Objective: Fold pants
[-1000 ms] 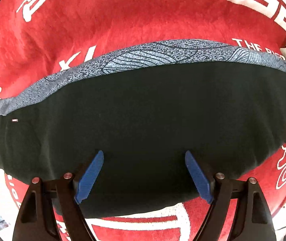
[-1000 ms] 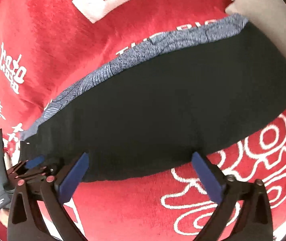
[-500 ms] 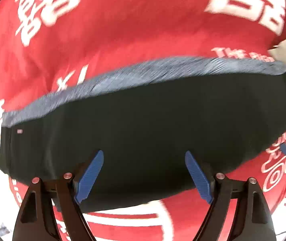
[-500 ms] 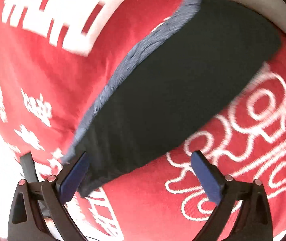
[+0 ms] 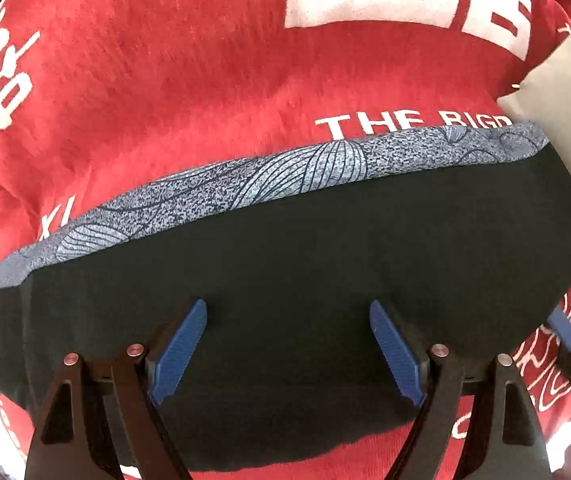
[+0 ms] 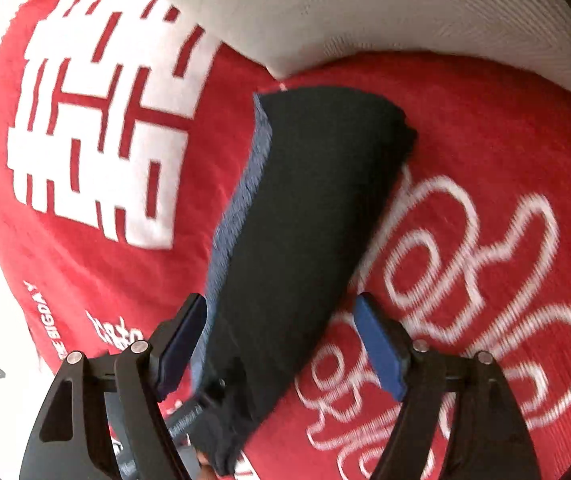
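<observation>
1. My left black two-finger gripper [image 5: 288, 354] carries ribbed blue pads [image 5: 179, 354] inside matte black angular arms with triangular cut-outs.
2. Silver round screws [image 5: 135, 349] sit at the base of each of its fingers.
3. My right black two-finger gripper [image 6: 281, 352] matches: blue pads [image 6: 377, 354], silver screws [image 6: 420, 345].

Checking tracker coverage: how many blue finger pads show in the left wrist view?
3. Two are the left tool pads over the black pants; one belongs to the right tool, at the right edge. Its other pad is hidden.
</observation>
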The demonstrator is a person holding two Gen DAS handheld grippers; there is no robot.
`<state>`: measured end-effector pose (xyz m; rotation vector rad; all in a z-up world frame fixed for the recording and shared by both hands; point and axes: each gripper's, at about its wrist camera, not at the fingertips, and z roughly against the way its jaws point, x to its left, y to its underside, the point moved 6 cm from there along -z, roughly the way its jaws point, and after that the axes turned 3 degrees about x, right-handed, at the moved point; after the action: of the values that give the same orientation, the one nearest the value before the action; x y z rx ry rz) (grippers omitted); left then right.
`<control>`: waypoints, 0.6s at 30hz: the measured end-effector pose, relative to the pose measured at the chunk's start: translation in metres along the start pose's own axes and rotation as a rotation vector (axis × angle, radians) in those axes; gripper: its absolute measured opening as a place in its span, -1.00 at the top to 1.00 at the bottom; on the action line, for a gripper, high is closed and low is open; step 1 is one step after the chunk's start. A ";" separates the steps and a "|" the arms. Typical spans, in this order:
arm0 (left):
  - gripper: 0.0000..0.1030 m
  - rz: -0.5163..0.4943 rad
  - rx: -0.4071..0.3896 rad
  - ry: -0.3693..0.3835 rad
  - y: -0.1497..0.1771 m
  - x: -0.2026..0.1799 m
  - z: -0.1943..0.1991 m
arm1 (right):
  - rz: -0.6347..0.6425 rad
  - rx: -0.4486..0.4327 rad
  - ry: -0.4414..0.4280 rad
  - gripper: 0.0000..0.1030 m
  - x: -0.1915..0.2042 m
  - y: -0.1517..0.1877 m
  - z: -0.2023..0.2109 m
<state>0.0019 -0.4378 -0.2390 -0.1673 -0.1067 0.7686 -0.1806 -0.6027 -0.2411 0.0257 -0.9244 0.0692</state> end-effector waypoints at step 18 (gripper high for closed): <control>0.08 -0.014 -0.063 0.207 -0.009 -0.017 0.030 | 0.146 0.003 0.131 0.75 0.030 -0.028 -0.014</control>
<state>-0.0093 -0.4528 -0.2088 -0.3047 0.0643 0.7303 -0.1493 -0.6282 -0.2258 -0.0427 -0.7944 0.2055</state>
